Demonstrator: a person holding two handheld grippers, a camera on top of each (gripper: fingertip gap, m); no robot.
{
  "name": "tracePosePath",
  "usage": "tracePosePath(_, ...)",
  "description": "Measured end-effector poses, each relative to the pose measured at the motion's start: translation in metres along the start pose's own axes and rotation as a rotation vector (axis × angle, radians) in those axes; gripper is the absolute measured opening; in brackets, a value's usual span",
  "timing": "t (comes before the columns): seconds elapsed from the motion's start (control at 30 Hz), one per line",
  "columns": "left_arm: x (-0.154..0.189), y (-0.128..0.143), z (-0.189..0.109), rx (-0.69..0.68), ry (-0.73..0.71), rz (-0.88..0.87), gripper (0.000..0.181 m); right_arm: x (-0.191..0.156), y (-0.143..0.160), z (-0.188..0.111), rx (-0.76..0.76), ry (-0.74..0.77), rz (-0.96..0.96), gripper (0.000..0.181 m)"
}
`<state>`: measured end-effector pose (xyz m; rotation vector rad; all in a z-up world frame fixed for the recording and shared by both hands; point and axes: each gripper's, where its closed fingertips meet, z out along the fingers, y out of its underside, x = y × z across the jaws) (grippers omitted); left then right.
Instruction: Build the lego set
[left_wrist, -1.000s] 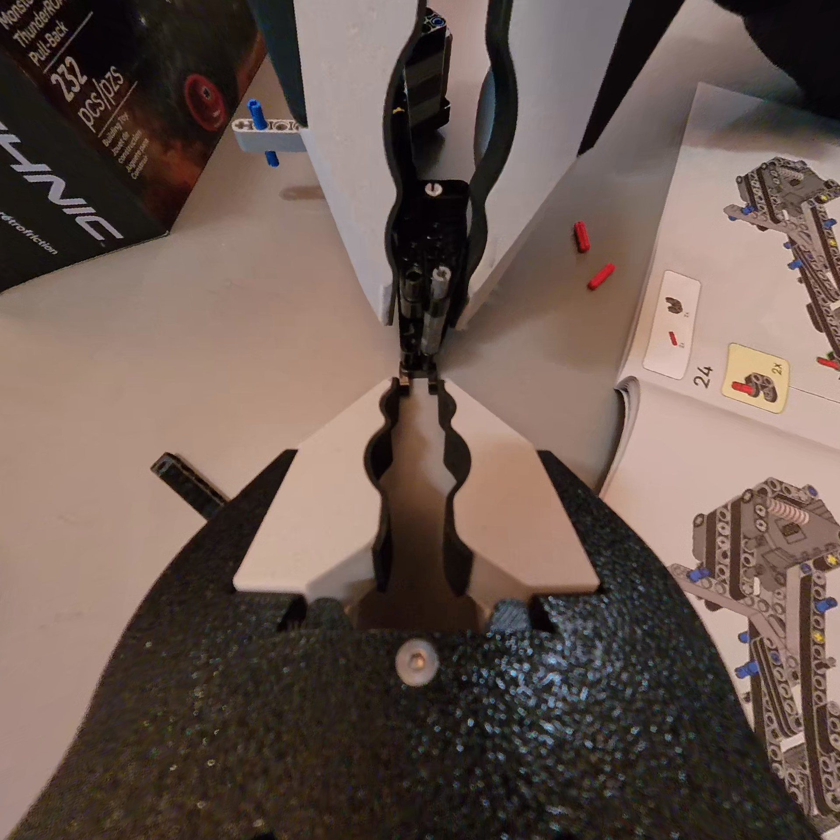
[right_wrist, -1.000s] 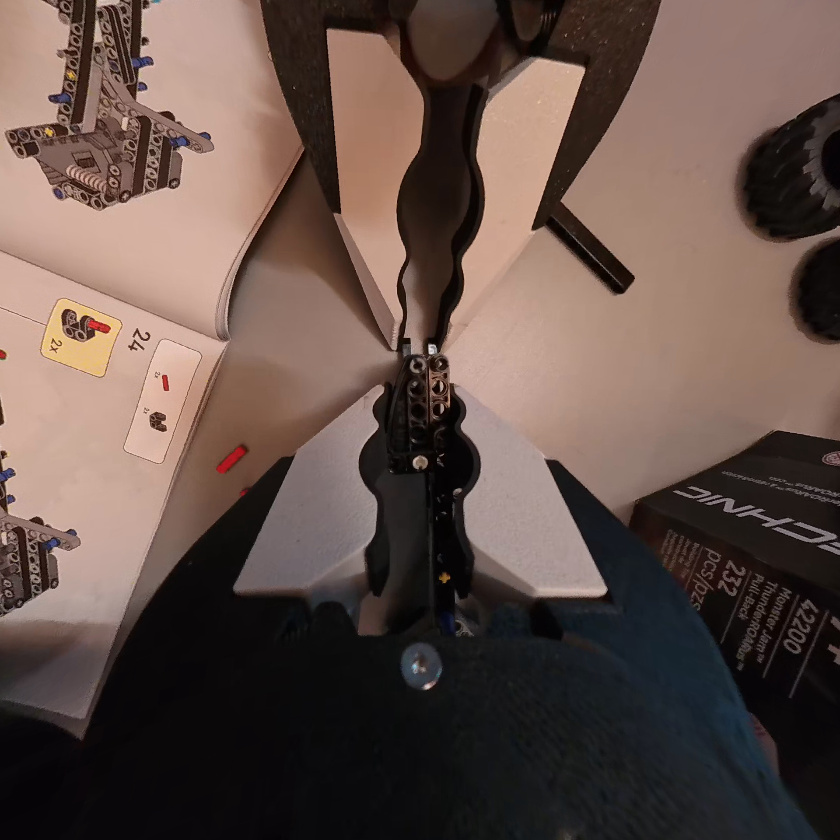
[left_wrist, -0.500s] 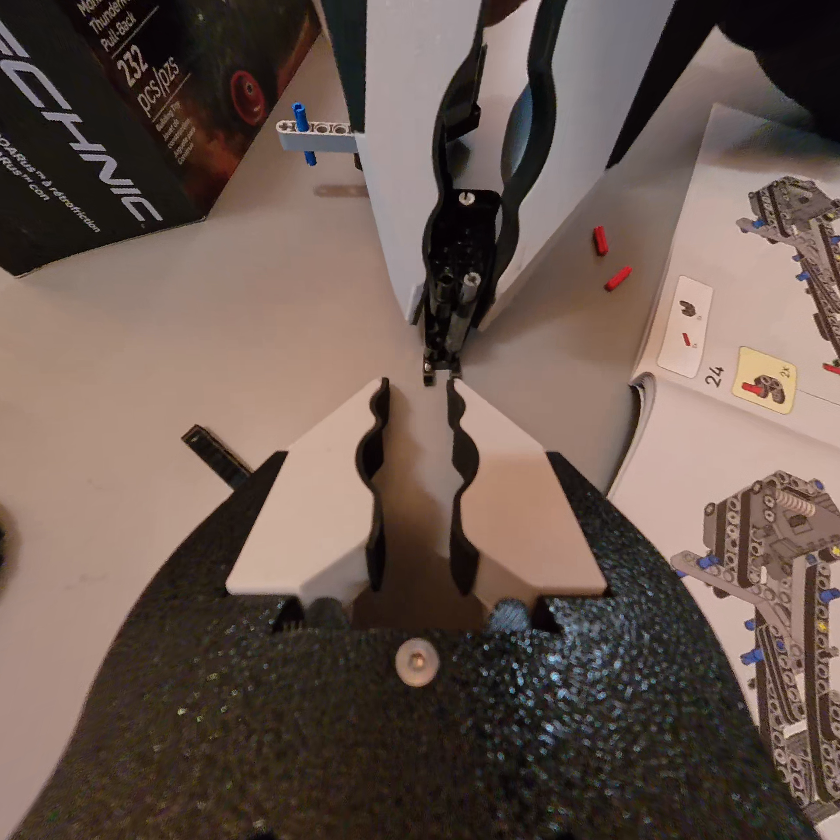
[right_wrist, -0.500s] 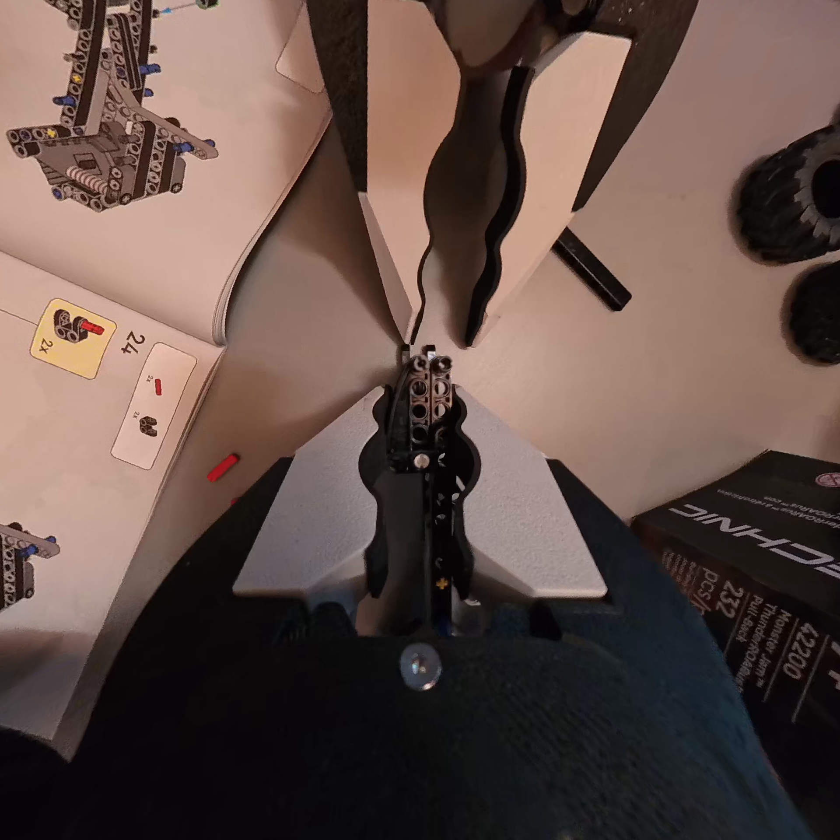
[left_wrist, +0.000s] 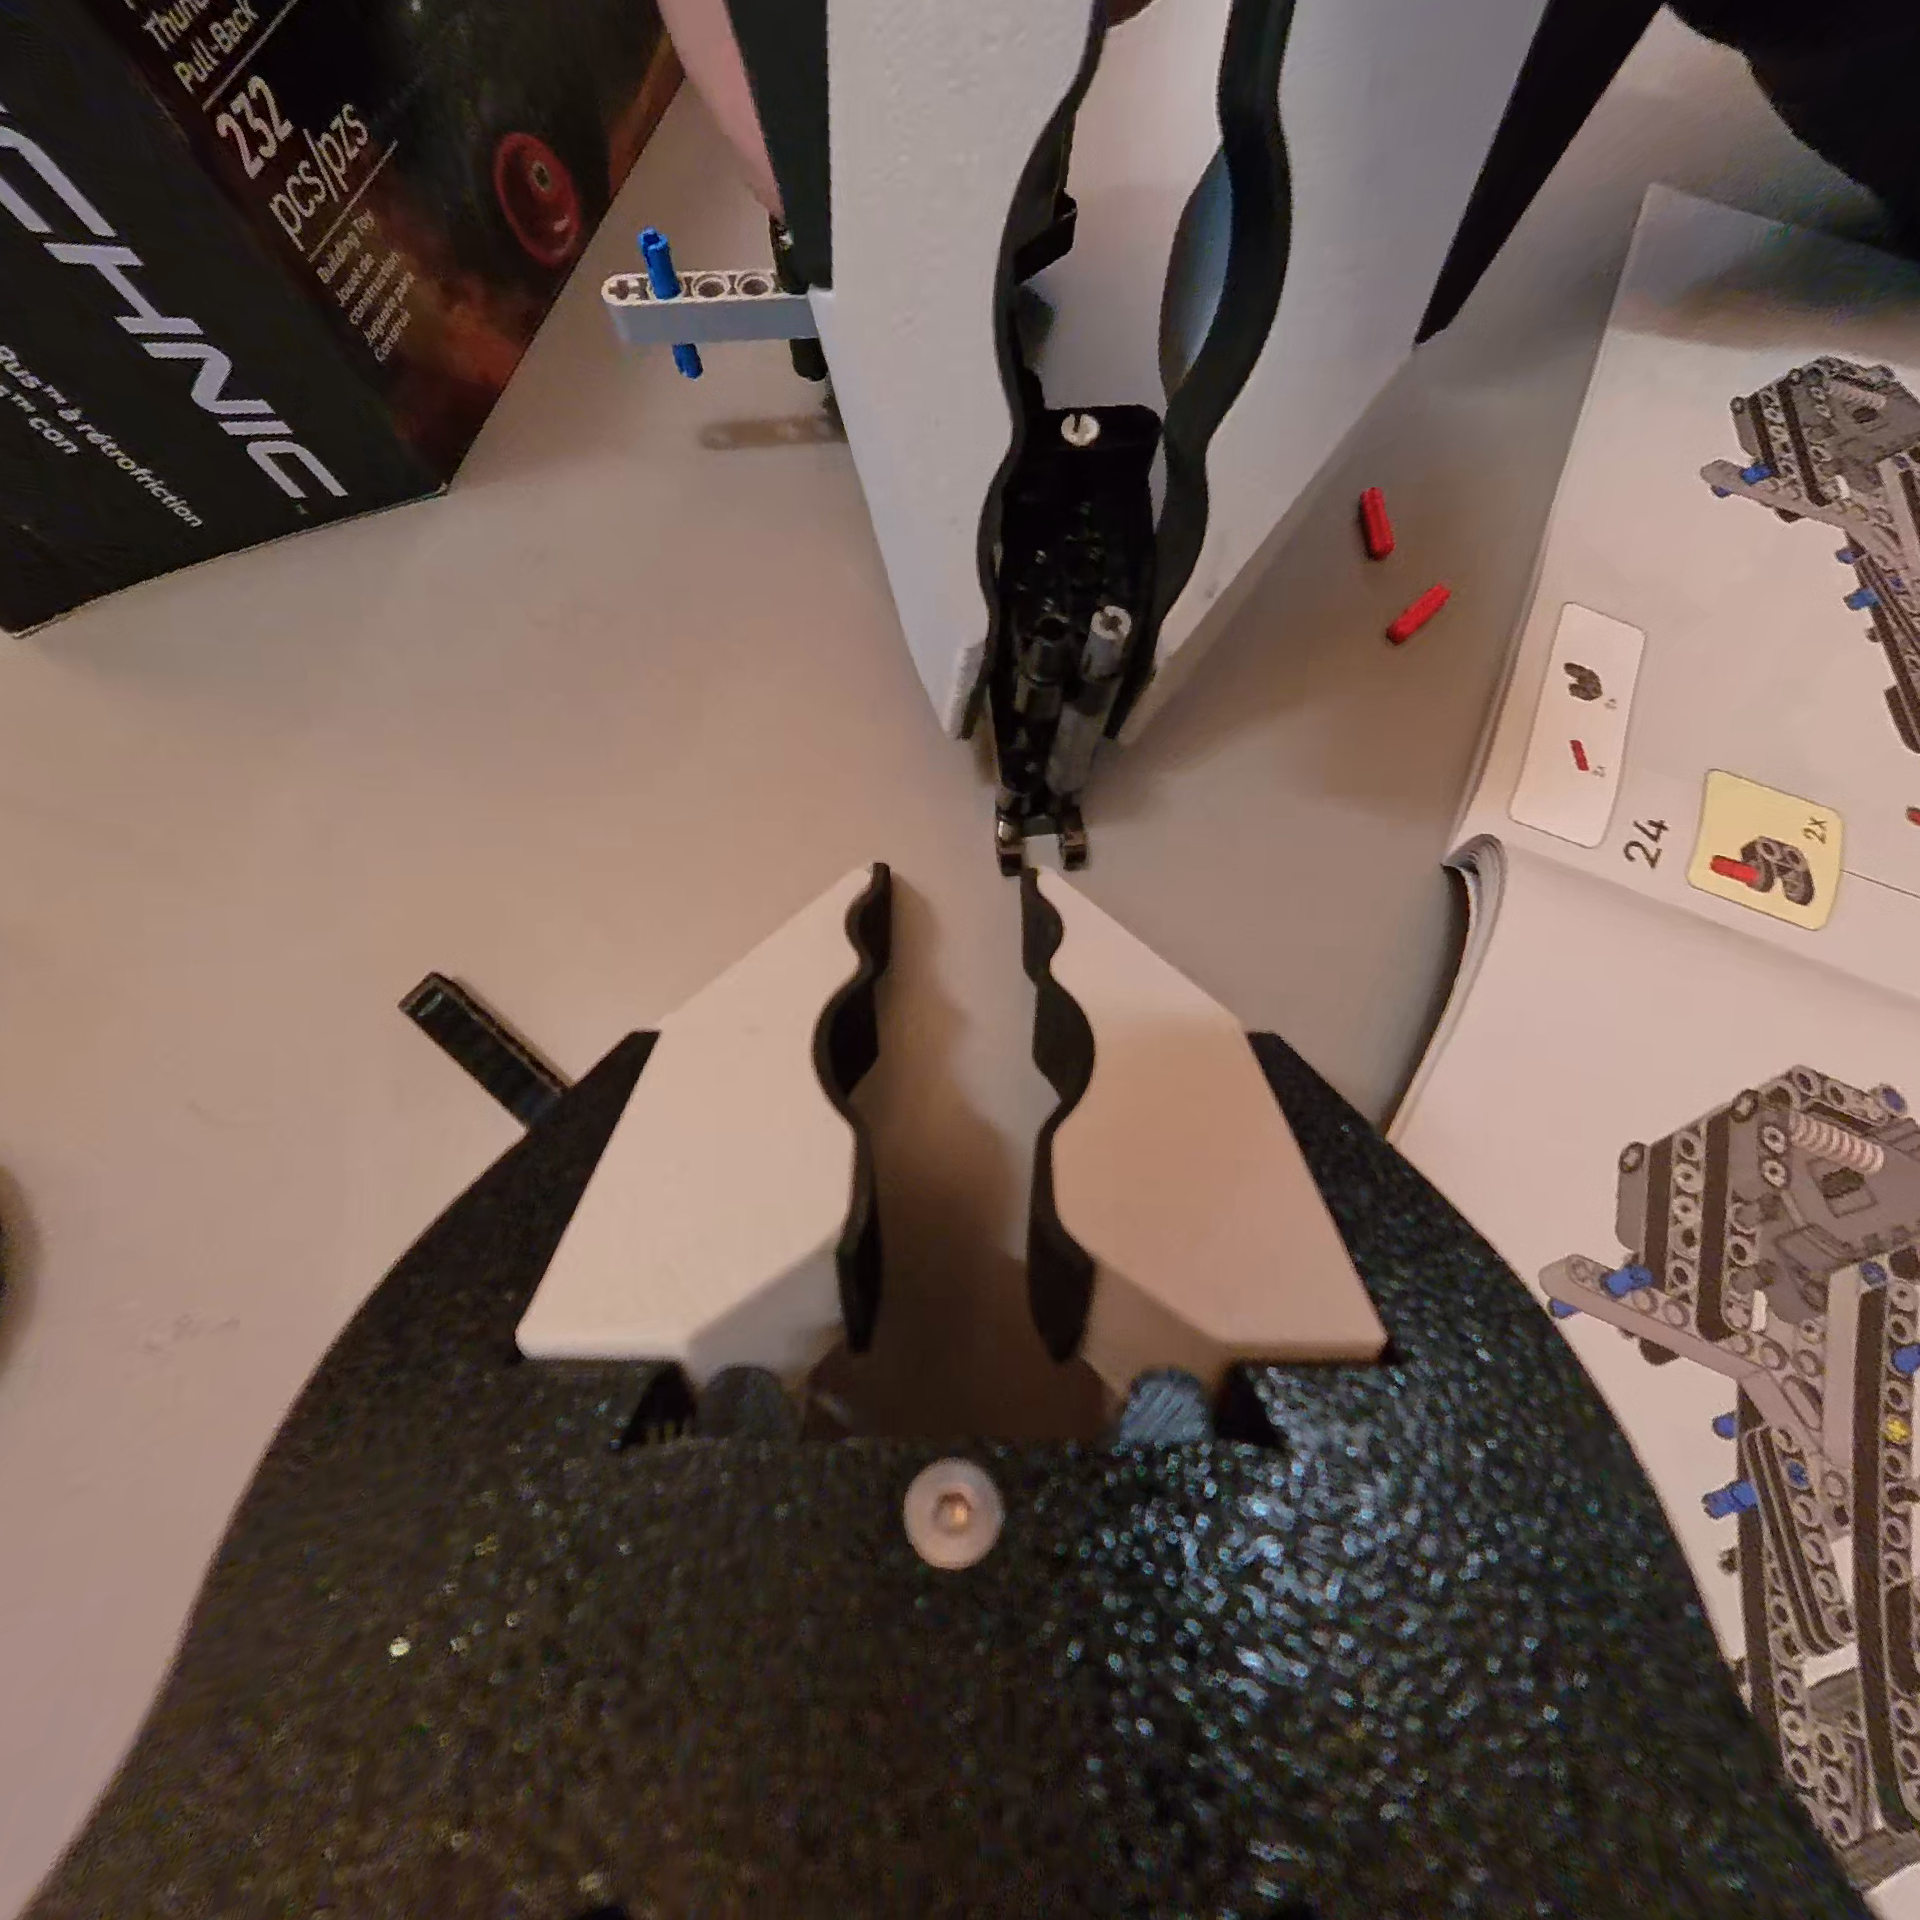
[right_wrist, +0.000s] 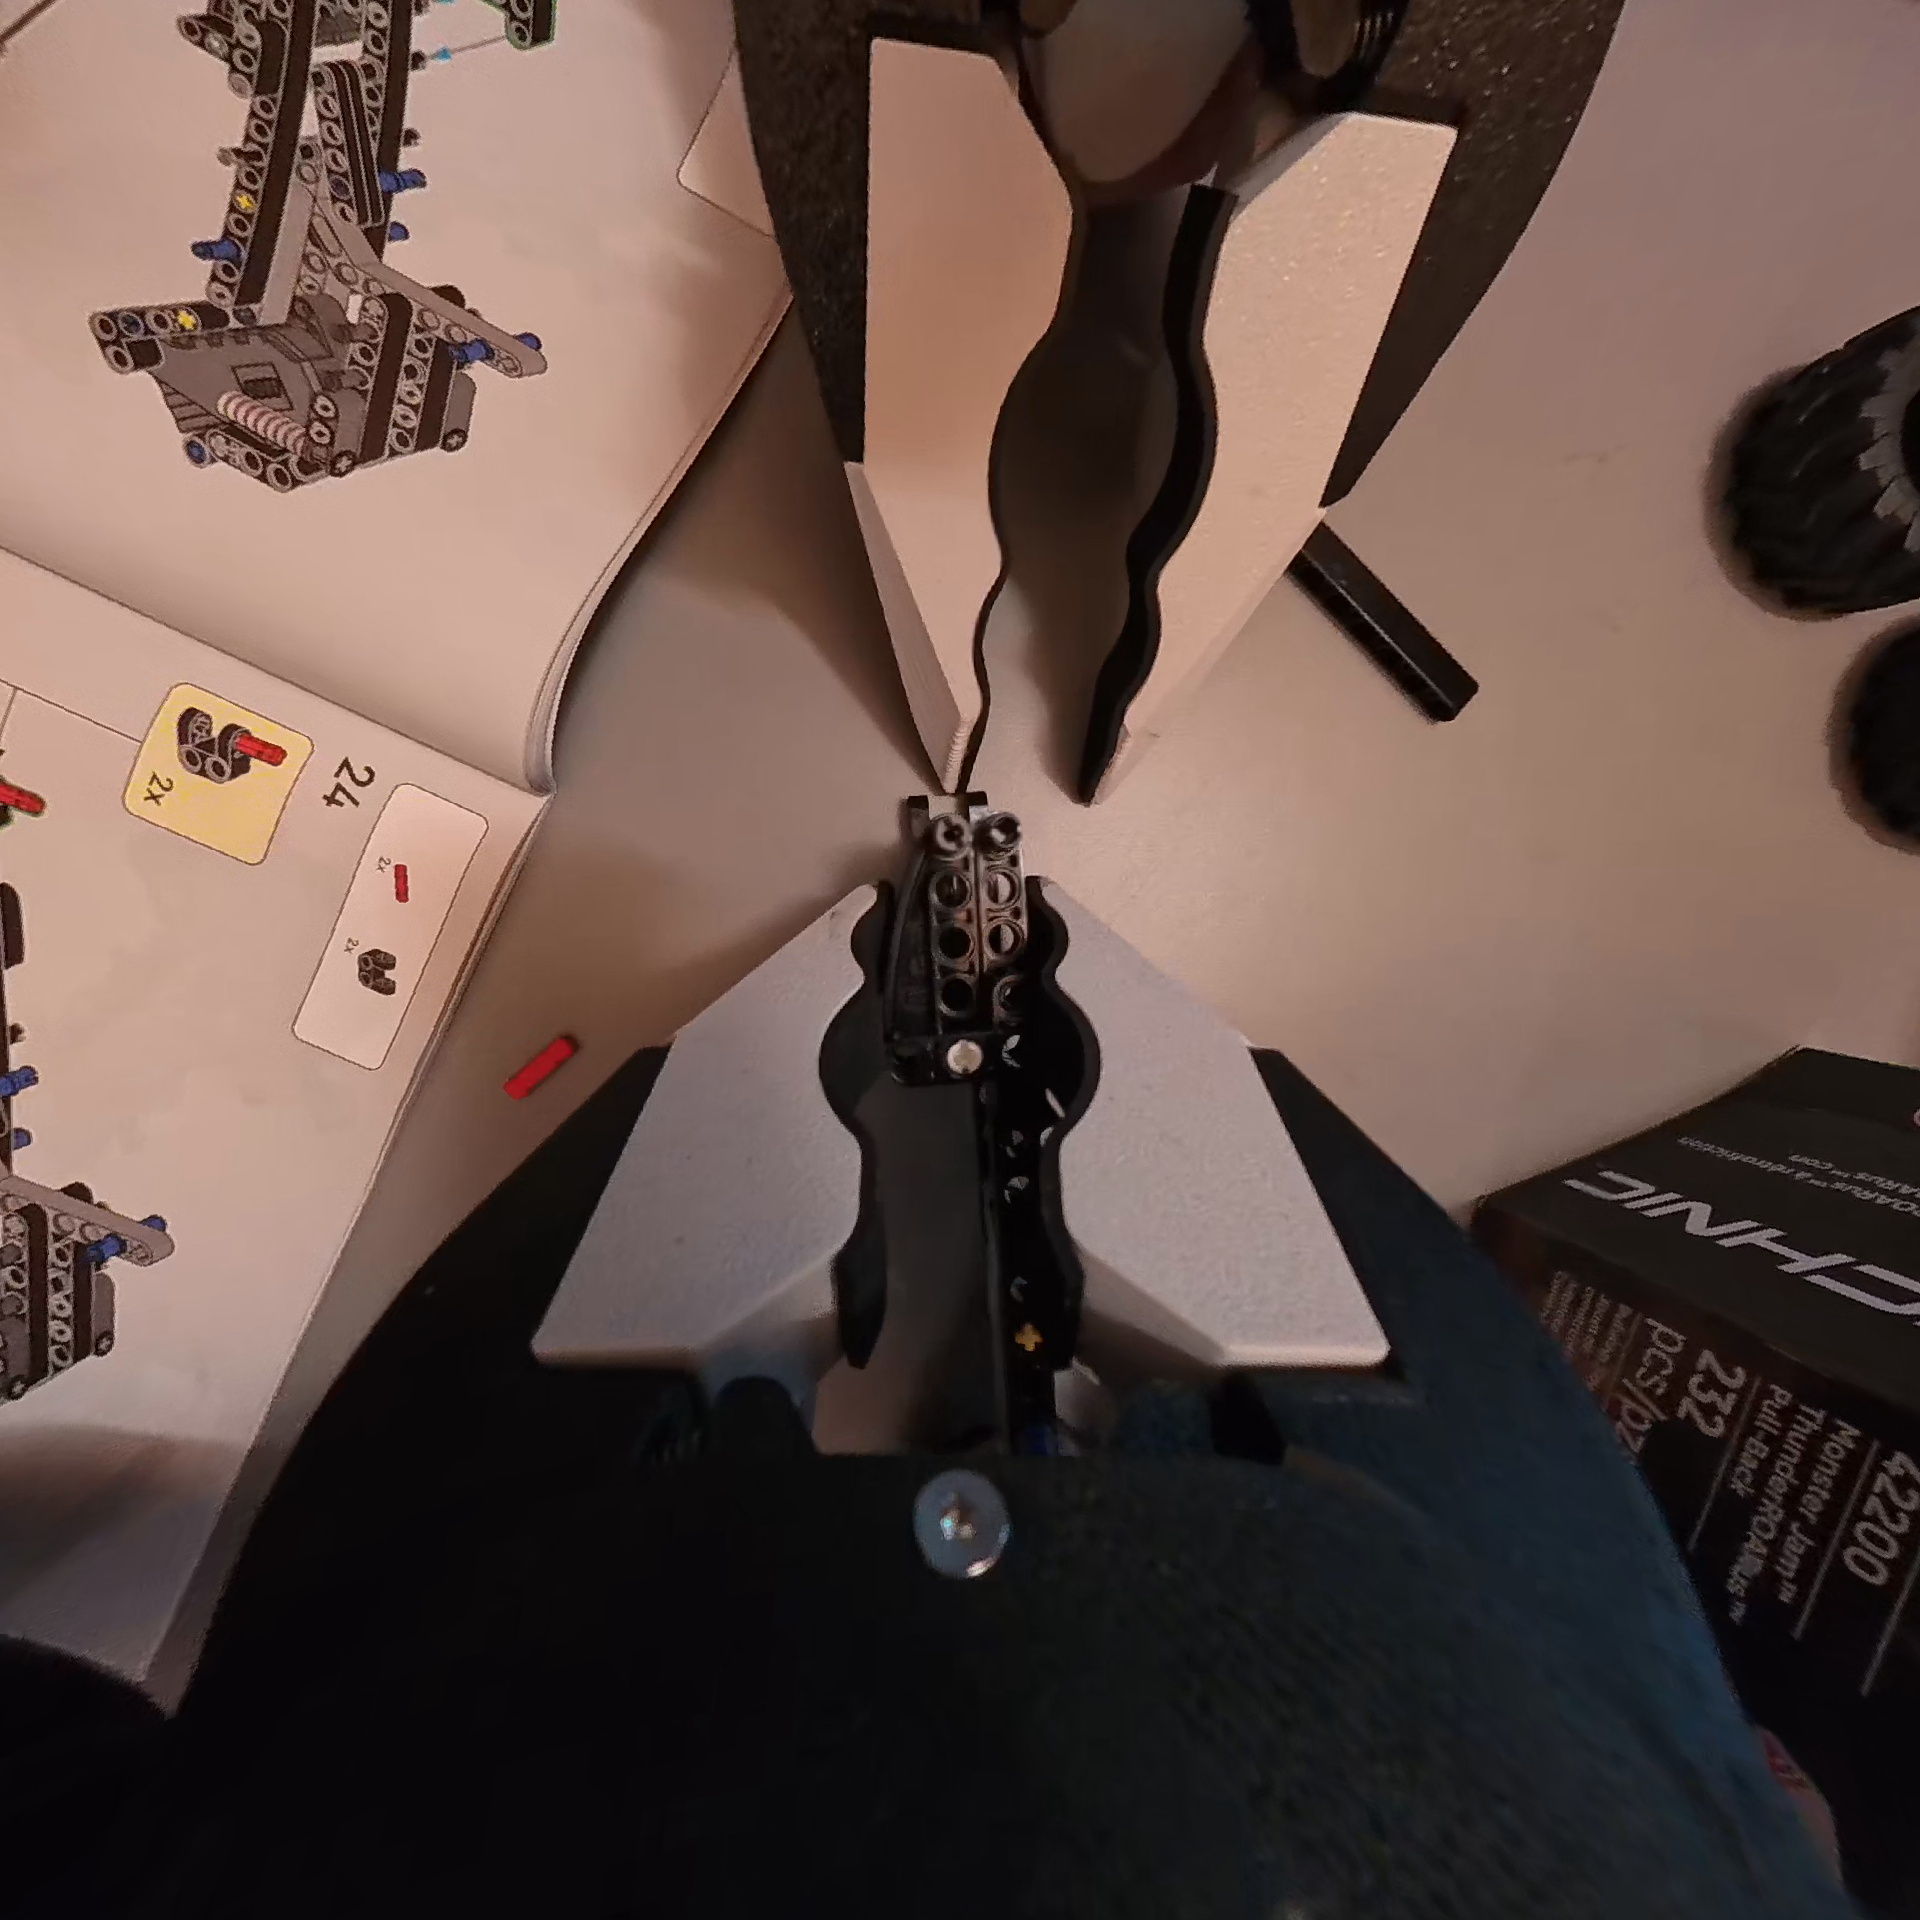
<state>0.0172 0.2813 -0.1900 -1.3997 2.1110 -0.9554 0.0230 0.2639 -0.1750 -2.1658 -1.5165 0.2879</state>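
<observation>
2 grippers tip-to-tip, right gripper (right_wrist: 961, 904) clamping black assembly (right_wrist: 961, 935), left gripper (left_wrist: 956, 883) agape

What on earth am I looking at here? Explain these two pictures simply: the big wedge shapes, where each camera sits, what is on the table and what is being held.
The pale wedges with wavy black edges are handheld grippers; a person holds one in each hand. Each picture comes from a camera mounted on one gripper, looking forward along its jaws, so the two views face each other.

The left gripper has its jaws apart and holds nothing. The right gripper is closed on a black lego assembly, whose tip pokes out toward the other gripper.

On the table lie an open instruction booklet, the dark set box, two small red pins, a grey beam with a blue pin, a black beam and black tyres.
</observation>
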Motion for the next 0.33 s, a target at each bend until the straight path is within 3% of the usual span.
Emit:
tracePosePath(0.03, 0.0, 0.0, 0.0, 0.0, 0.001, -0.001, 0.023, 0.0, -0.001, 0.0, 0.016, 0.006, -0.009, 0.022)
tracePosePath(0.33, 0.001, -0.001, -0.002, 0.013, 0.007, 0.004, 0.023, -0.001, 0.013, -0.006, -0.014, 0.035, 0.027, 0.037)
